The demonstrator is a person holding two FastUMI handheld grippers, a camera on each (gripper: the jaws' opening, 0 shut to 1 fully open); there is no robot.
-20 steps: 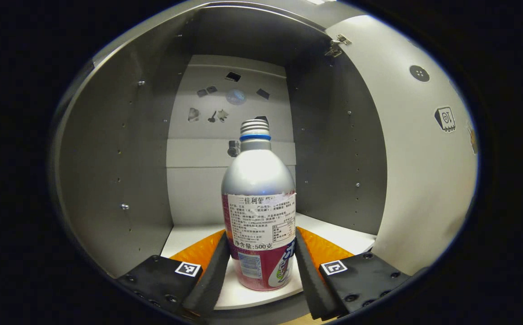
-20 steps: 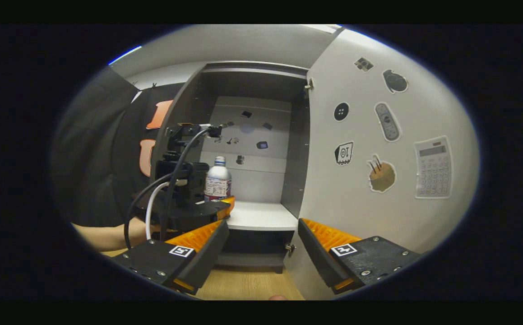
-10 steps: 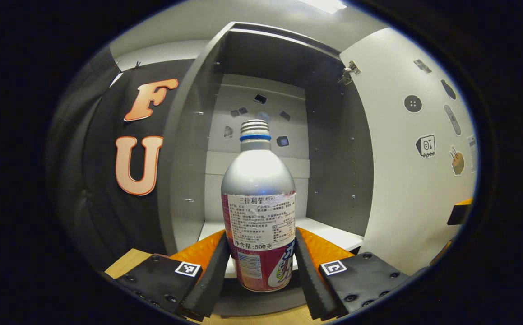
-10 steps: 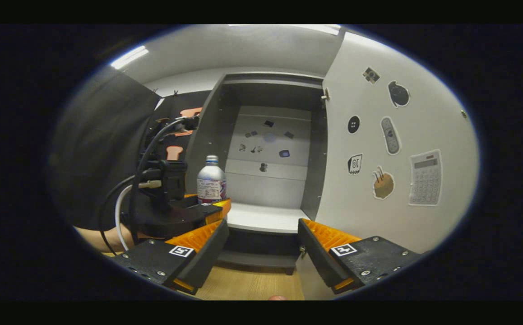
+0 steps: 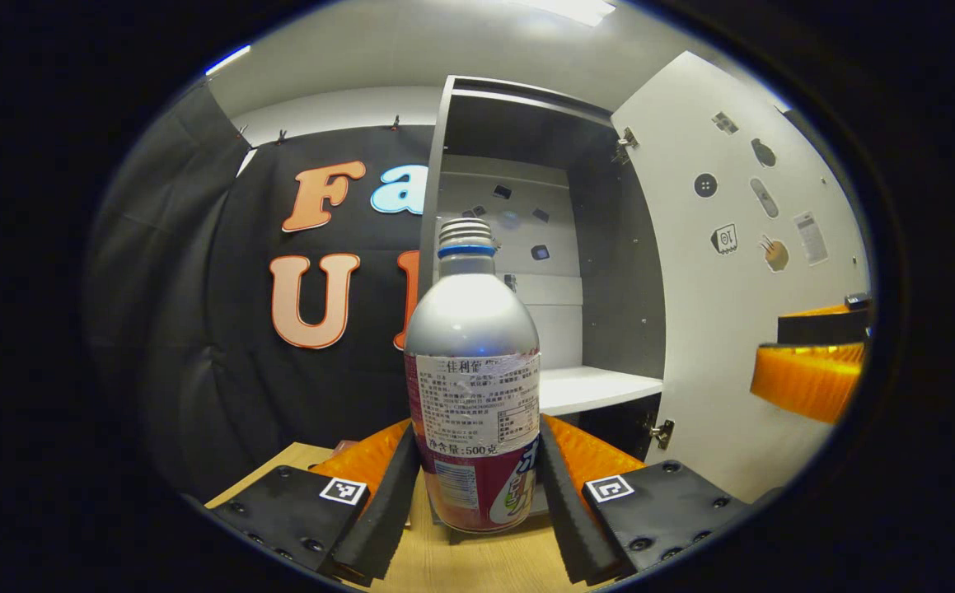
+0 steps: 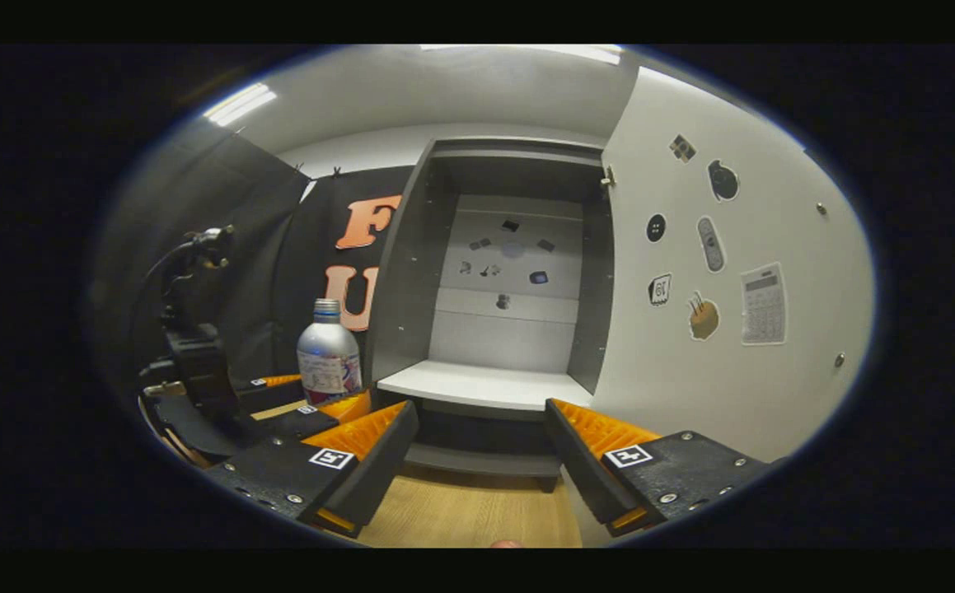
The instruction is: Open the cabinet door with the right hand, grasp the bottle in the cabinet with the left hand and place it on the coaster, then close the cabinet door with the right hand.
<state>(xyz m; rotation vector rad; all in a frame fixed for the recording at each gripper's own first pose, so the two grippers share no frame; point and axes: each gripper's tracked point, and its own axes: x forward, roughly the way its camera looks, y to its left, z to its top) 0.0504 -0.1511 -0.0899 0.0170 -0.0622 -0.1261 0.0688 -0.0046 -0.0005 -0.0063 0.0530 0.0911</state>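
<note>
Jaws of the left gripper (image 5: pixel 477 486) grip the bottle (image 5: pixel 474 387), now drawn out of the cabinet (image 6: pixel 485 272) and hanging left of it over the surface (image 6: pixel 461 515), so coaster placement comes next; the right gripper (image 6: pixel 481 449) gapes empty near the open door (image 6: pixel 741 272).

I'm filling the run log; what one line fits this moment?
stage: carrying | left gripper: shut on bottle, outside cabinet | right gripper: open | door: open
</note>
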